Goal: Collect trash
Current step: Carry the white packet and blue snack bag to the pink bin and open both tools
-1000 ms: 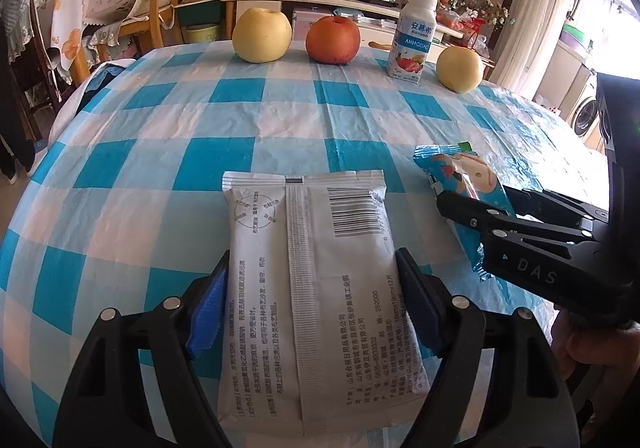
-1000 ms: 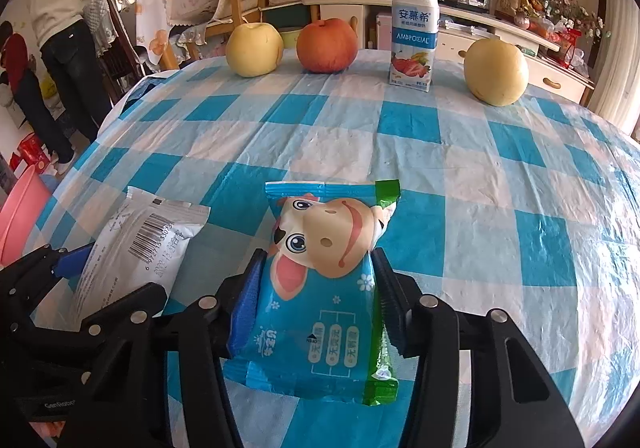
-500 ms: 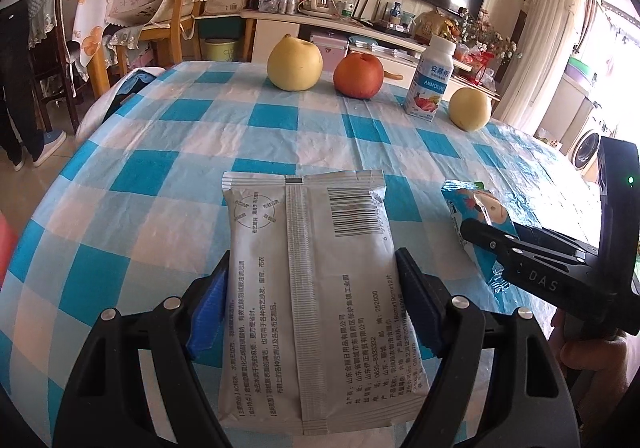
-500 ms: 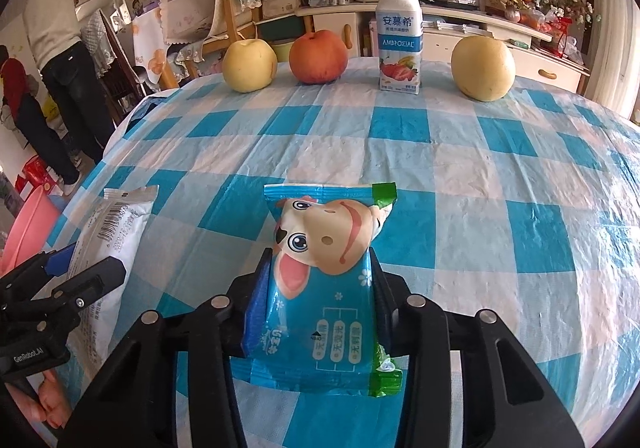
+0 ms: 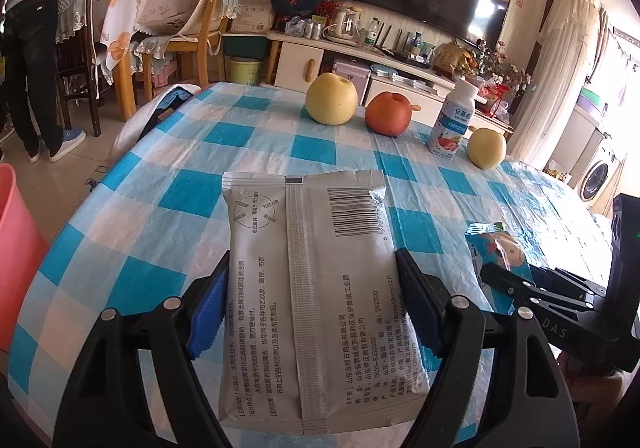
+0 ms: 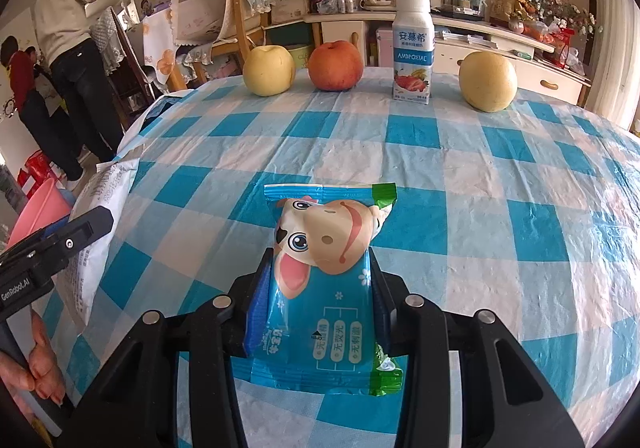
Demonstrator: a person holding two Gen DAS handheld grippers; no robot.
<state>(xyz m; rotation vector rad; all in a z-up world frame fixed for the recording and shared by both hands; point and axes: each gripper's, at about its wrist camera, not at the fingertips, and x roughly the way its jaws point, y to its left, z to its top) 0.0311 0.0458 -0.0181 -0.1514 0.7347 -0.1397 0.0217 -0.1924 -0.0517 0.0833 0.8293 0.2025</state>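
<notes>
Holding a grey packet (image 5: 308, 288) in the left tongs (image 5: 308, 312) and a blue cartoon wrapper (image 6: 320, 288) in the right tongs (image 6: 316, 304), both gripped over the near edge of the desk (image 6: 480, 176). Keeping both grips firm while carrying to the pink bin (image 5: 16, 248), half cut off at left; hiding its opening.

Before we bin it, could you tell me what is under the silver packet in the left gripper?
Around the silver packet only the checked tablecloth shows. What lies directly beneath it is covered.
</notes>
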